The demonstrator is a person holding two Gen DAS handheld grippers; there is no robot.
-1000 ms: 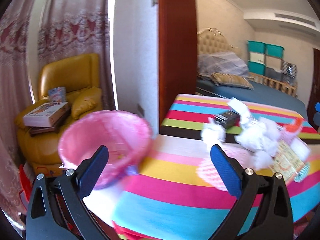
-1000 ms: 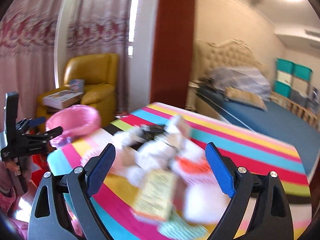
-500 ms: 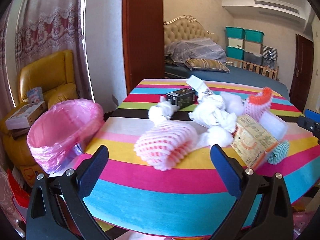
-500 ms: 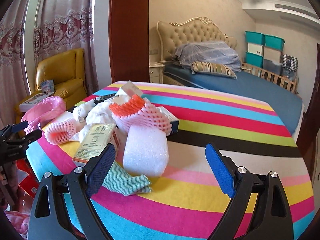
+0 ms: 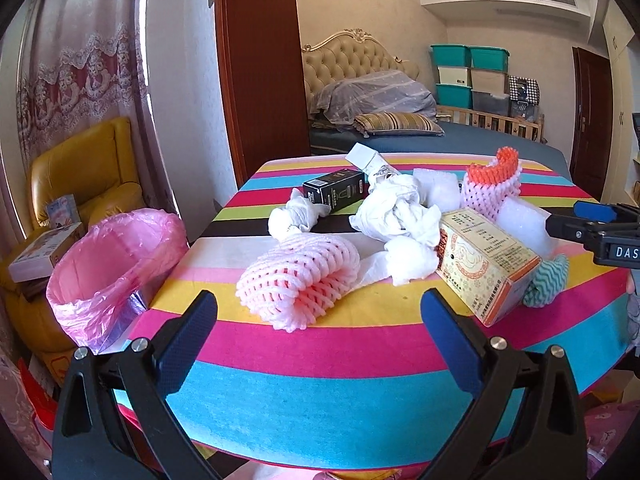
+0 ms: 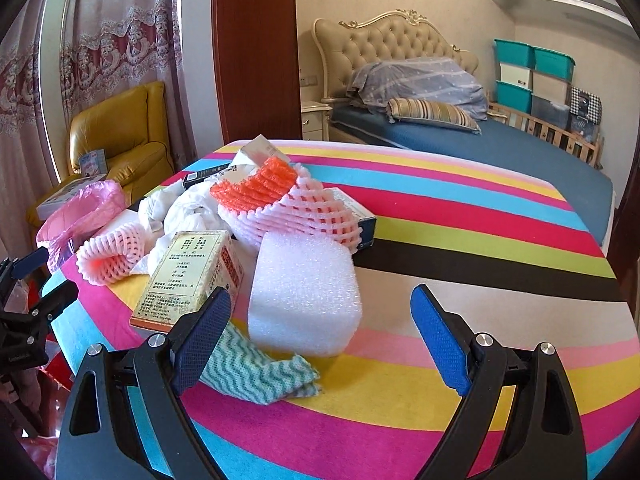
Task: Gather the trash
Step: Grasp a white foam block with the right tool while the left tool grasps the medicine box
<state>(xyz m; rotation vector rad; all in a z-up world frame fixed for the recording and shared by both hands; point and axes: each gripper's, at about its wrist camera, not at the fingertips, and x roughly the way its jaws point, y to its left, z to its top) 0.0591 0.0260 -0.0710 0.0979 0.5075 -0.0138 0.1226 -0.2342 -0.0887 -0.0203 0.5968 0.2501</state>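
Note:
A heap of trash lies on the striped table [image 5: 320,380]. It holds a pink foam net [image 5: 298,280], crumpled white paper [image 5: 400,212], a black box [image 5: 334,190], a yellow carton [image 5: 486,260], an orange-edged foam net [image 6: 288,204], a white foam block [image 6: 304,292] and a teal wavy cloth [image 6: 256,372]. My left gripper [image 5: 318,308] is open, just short of the pink net. My right gripper [image 6: 320,300] is open, its pads on either side of the foam block without touching it. A bin lined with a pink bag [image 5: 116,264] stands off the table's left edge.
A yellow armchair [image 5: 88,172] with books on it sits behind the bin, by the curtain. A dark wooden panel [image 5: 260,60] rises past the table's far left corner. Beyond the table are a bed [image 6: 480,140] and stacked storage boxes [image 5: 468,72].
Both views have swung from the armchair and bin to the trash heap. Both grippers have come lower and closer to it. Their jaws have stayed open.

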